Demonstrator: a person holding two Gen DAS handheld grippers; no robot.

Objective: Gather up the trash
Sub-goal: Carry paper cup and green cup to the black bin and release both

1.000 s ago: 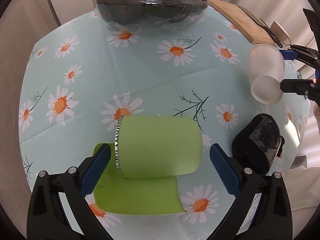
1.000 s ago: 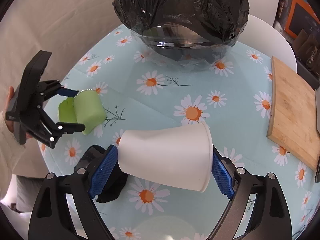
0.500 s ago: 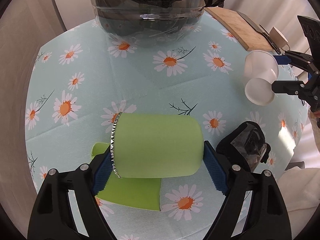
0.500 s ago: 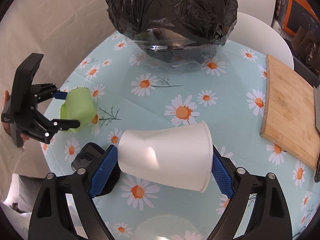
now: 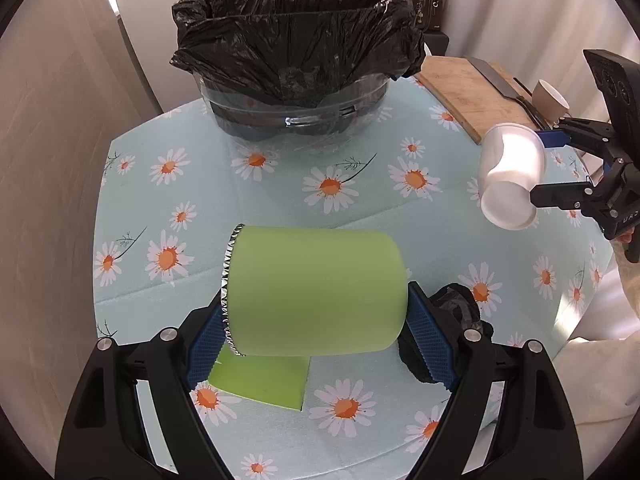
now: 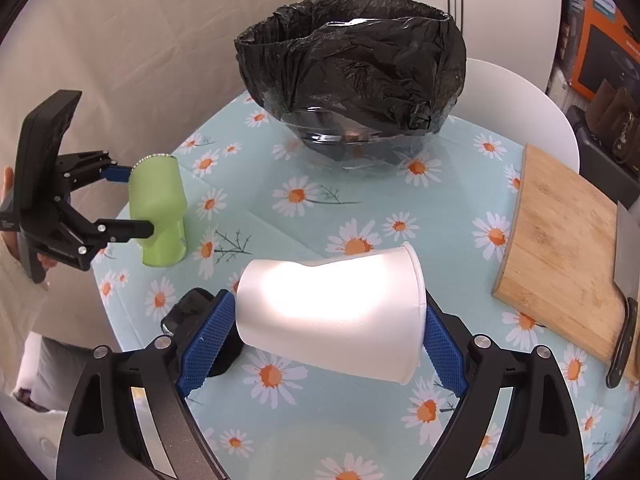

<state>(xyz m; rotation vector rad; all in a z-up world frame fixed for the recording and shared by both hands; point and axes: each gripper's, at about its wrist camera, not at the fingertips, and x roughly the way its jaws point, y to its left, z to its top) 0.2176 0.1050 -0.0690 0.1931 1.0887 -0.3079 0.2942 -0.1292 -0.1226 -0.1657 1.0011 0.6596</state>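
- Left gripper [image 5: 316,330] is clamped on the green cup [image 5: 316,292], held sideways above the table [image 5: 280,200]; its jaws have just been closing on it.
- Right gripper [image 6: 326,340] grips the white cup [image 6: 332,312] sideways.
- The bin [image 5: 296,68] stands well ahead of both.

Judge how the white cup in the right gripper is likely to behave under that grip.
The white cup looks thin-walled: its side is already dented, so it probably crushes easily. Held sideways across base and rim by the right gripper, it seems light and could slip.
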